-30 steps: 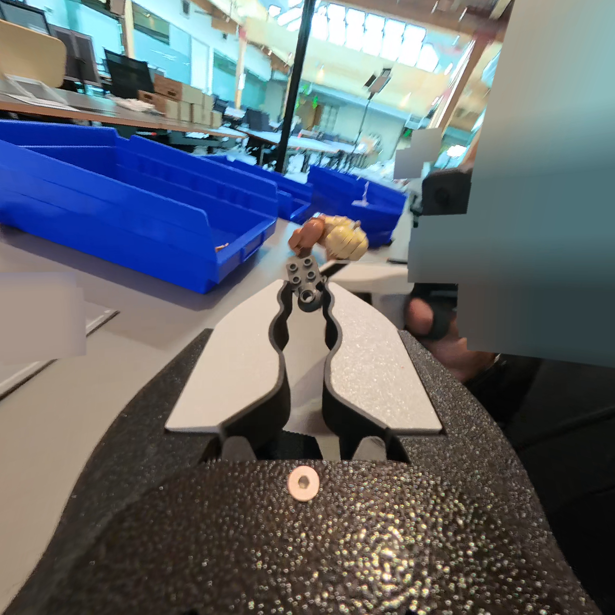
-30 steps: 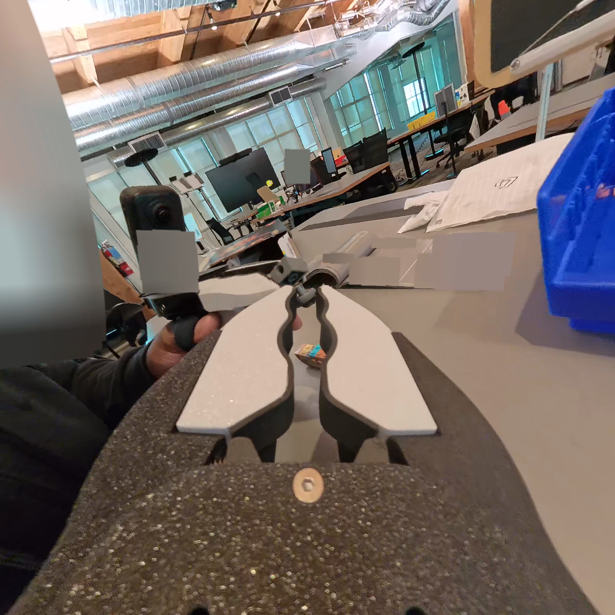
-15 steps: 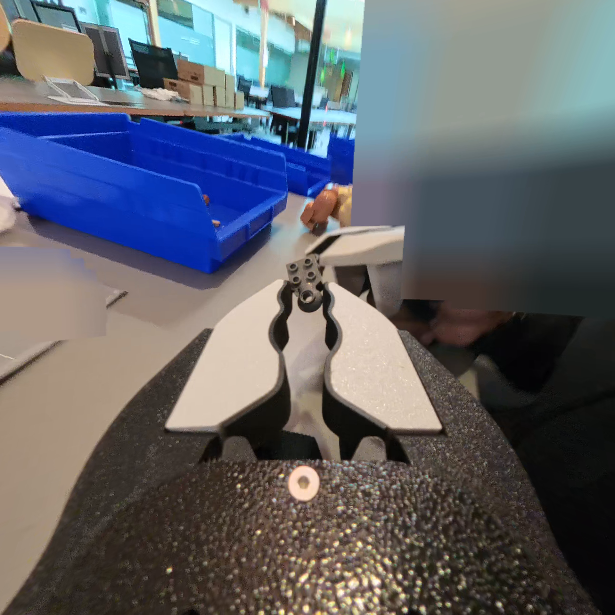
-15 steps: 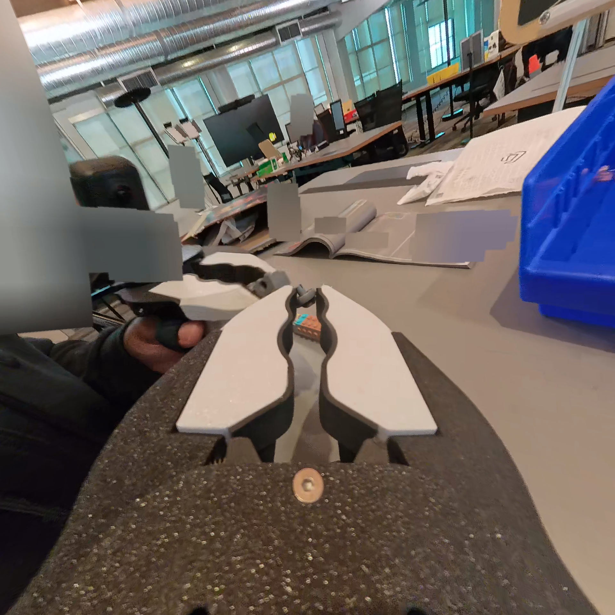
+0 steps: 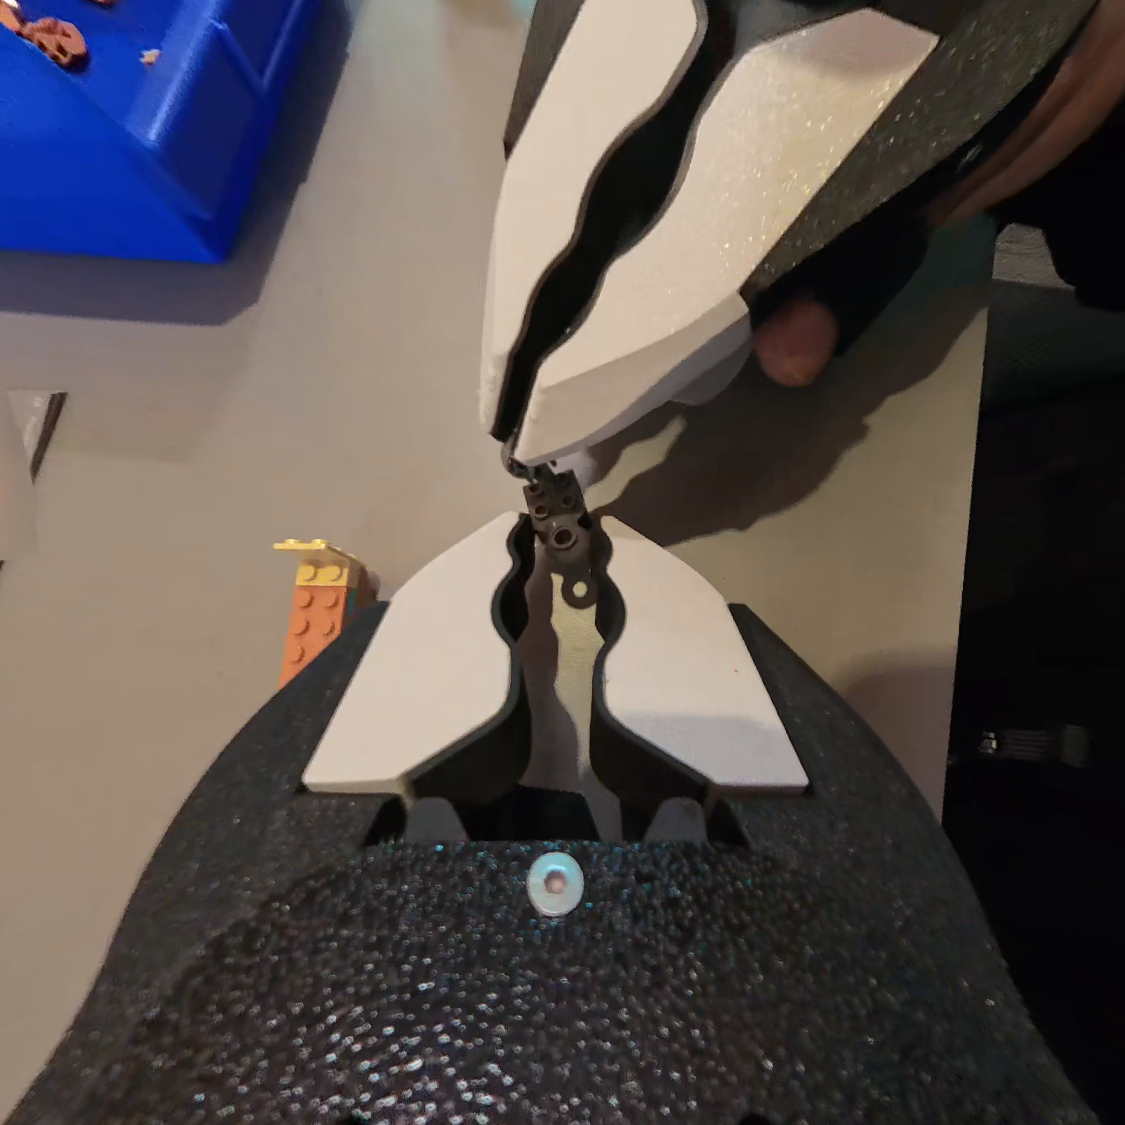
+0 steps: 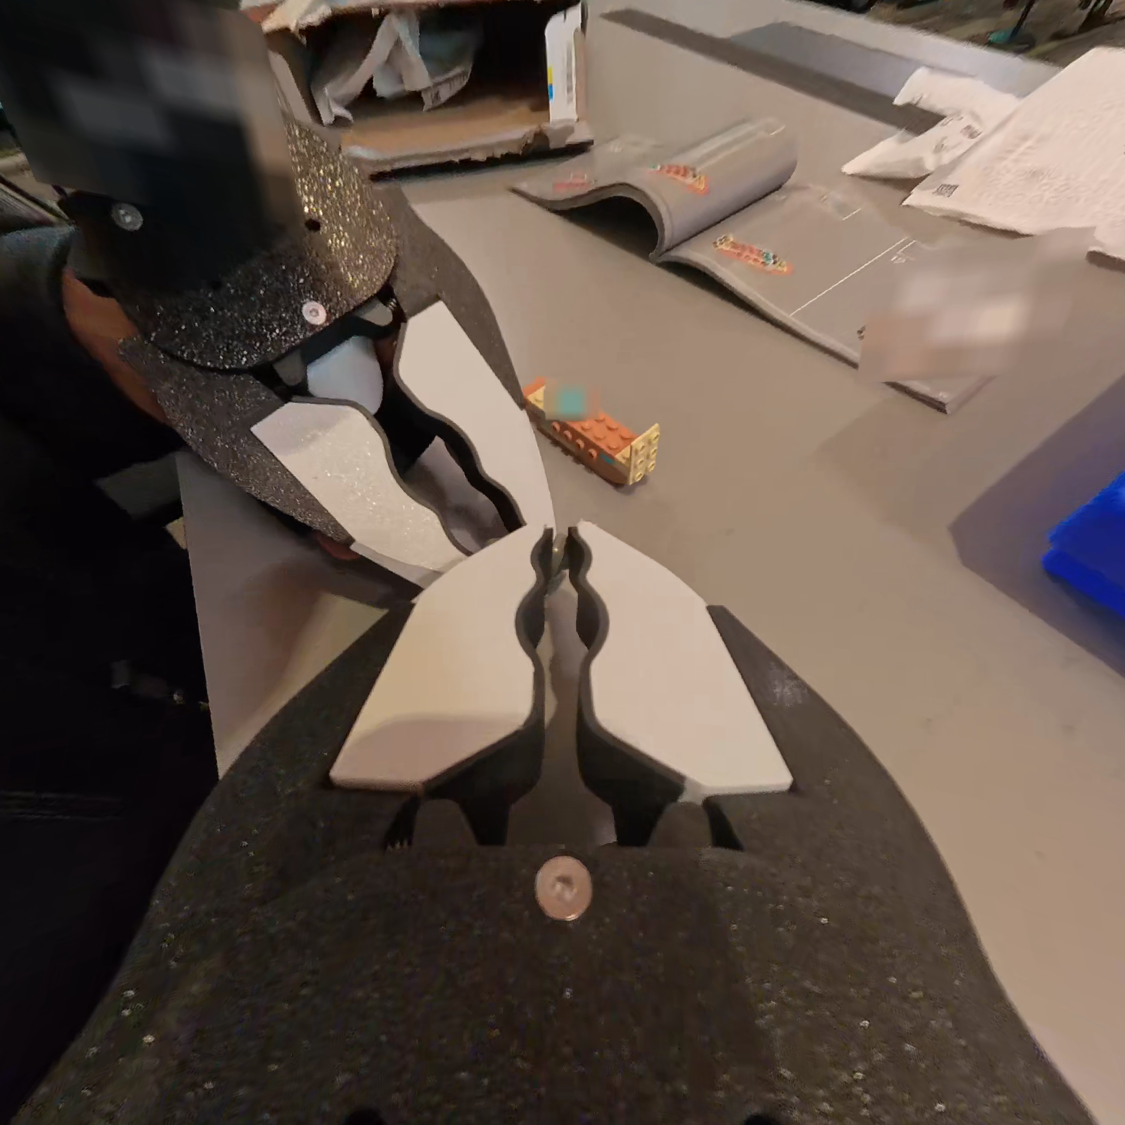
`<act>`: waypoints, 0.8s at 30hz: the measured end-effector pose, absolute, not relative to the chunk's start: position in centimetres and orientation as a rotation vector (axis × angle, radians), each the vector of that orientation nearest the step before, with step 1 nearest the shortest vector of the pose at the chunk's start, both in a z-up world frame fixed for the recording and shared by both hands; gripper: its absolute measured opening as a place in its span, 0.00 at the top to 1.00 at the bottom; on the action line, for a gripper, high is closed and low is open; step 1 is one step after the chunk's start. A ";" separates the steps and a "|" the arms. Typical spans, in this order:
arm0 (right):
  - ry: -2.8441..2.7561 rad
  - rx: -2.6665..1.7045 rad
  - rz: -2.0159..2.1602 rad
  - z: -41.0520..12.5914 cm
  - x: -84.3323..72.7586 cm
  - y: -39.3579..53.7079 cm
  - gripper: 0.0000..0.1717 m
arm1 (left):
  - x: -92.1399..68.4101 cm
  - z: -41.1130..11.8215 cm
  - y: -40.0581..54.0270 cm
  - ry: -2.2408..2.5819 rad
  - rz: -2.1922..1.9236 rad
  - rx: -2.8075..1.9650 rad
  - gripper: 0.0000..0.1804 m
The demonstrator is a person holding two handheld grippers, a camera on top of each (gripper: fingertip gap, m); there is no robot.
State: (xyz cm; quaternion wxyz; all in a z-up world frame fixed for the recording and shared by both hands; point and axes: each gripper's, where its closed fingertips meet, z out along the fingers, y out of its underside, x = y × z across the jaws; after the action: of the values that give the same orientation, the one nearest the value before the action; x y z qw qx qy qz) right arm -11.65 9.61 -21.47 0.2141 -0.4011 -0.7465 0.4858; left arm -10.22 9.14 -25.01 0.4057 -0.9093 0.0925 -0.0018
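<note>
My left gripper is shut on a dark grey studded brick with a round hole, which sticks up out of its tips. My right gripper is shut on a small thin grey piece. In the left wrist view the right gripper comes down from above, and its small piece touches the top of the dark grey brick. In the right wrist view the left gripper's fingers come in from the upper left and meet my tips. Both grippers are held just above the grey table.
A small orange, tan and teal brick build lies on the table, also left of my left gripper. There is a blue bin, an open booklet, a torn cardboard box, white papers and the table edge. My two grippers' fingertips are within a few centimetres of each other.
Both grippers have tipped down toward the table and come together tip to tip. The right fingers have closed tighter on the small piece. The left grasp is unchanged.
</note>
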 end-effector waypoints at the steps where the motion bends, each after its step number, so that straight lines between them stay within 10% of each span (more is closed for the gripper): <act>1: -2.099 -1.119 1.326 -21.8 -11.5 9.6 0.98 | -10.1 -25.3 9.1 0.238 -0.015 -2.306 0.90; 24: -1.987 -1.501 1.727 -20.8 -11.5 10.7 0.98 | -9.9 -23.7 9.0 0.118 -0.230 -2.190 0.91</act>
State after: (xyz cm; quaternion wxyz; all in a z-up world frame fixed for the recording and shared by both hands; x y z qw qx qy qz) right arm -11.49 10.73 -20.80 0.0557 -0.4945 -0.6546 0.5691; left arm -9.91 9.01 -23.73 0.4512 -0.8863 0.0479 -0.0930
